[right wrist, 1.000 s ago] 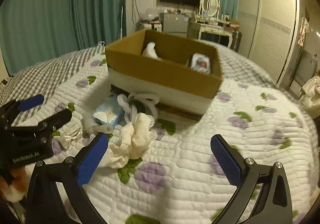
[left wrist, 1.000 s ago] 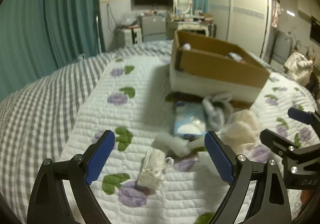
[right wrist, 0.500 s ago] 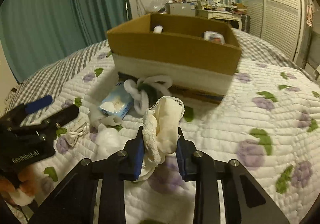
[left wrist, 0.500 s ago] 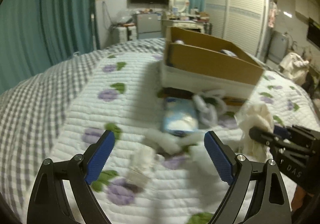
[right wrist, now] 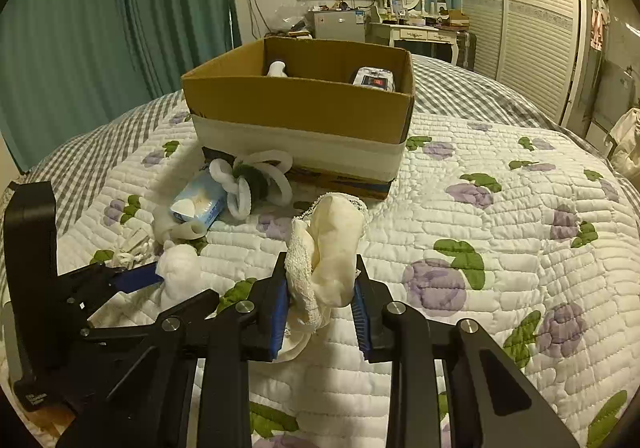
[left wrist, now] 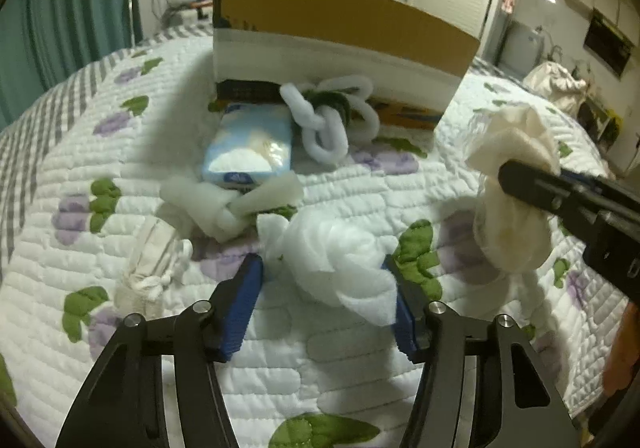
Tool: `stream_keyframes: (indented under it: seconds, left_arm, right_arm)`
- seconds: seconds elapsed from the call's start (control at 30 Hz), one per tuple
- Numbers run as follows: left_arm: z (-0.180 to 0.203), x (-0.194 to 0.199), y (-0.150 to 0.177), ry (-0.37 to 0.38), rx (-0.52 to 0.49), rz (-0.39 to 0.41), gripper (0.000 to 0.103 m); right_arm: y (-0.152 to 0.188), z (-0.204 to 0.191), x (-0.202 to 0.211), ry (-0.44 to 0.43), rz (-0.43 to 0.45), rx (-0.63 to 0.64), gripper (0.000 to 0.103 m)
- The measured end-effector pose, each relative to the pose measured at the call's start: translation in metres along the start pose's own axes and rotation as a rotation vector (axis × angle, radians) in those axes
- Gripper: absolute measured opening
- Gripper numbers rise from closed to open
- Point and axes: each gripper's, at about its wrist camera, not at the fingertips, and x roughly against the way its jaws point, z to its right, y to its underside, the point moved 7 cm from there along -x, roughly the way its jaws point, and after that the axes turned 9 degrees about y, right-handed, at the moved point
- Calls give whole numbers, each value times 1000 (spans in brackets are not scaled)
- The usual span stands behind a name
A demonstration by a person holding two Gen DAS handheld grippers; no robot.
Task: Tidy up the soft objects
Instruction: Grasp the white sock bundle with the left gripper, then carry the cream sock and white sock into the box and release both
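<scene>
My right gripper (right wrist: pixel 320 302) is shut on a cream lace cloth (right wrist: pixel 330 248) and holds it above the quilt; the cloth also shows in the left wrist view (left wrist: pixel 512 183). My left gripper (left wrist: pixel 326 290) is partly closed around a white fluffy wad (left wrist: pixel 336 260) lying on the quilt; its pads touch both sides. The wad also shows in the right wrist view (right wrist: pixel 178 272). A cardboard box (right wrist: pixel 298 103) stands behind. In front of it lie a white chain-like plush (left wrist: pixel 332 115), a blue tissue pack (left wrist: pixel 250 147), a knotted white strip (left wrist: pixel 224 203) and a small cream bundle (left wrist: pixel 150 260).
The box holds a white item (right wrist: pixel 277 68) and a packet (right wrist: pixel 372 79). The flowered quilt (right wrist: pixel 500 232) spreads right of the box. Teal curtains (right wrist: pixel 100 27) hang at left; a wardrobe (right wrist: pixel 520 7) and dresser stand behind.
My left gripper has moved forward and down and closed around the white wad. My right gripper, shut on the cream cloth since half a second ago, has lifted it.
</scene>
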Motion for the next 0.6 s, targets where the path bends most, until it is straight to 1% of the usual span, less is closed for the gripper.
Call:
stream_keyframes:
  seconds: [0.03,0.13,0.37,0.6]
  left_arm:
    - [0,1,-1,8,-1,4,45]
    - [0,4,-5,10,-4,12,35]
    - [5,27,-11,7,-40,61,34]
    - [22,76,-32,23,-70,148,34]
  right_arm:
    - [1,0,-1,1,-1,4,27]
    - [3,-3,-4,4,-7,12,27]
    - [1,-3,10,6,14,19,27]
    - [-10,-5,53,1,77,34,27]
